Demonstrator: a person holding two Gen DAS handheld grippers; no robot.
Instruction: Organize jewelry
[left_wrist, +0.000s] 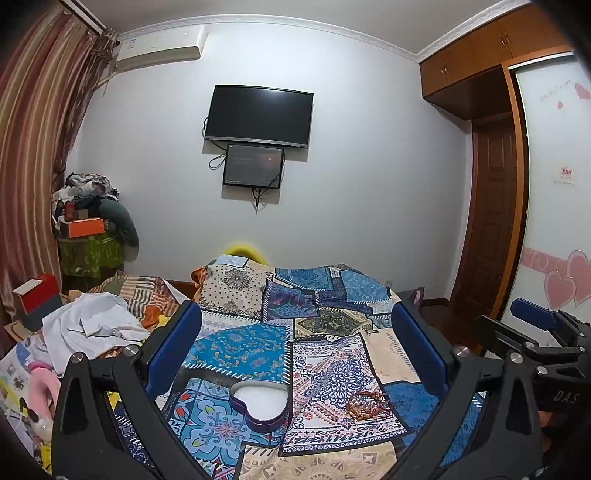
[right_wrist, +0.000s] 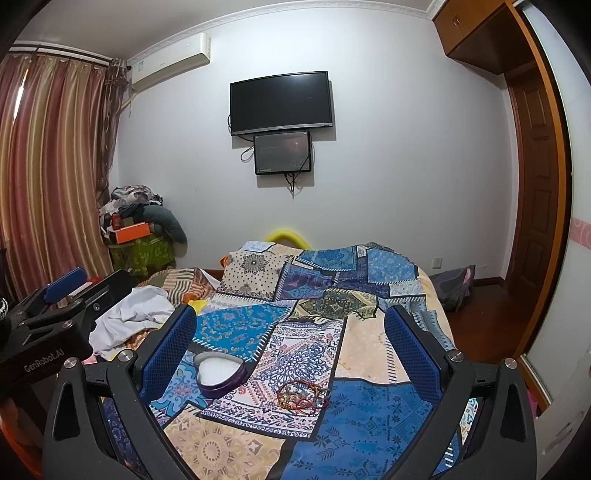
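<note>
Both hand-held grippers gape; bracelets (right_wrist: 301, 397) tangled, individual pieces indistinct

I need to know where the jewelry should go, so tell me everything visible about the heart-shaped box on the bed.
The heart-shaped box is a shallow, lidless tin with dark purple walls, metal by its sheen, and a white lining. It looks empty. It lies flat, open side up, on the patchwork bedspread, left of the tangle of red and gold bracelets and apart from them. Neither tool touches it.
</note>
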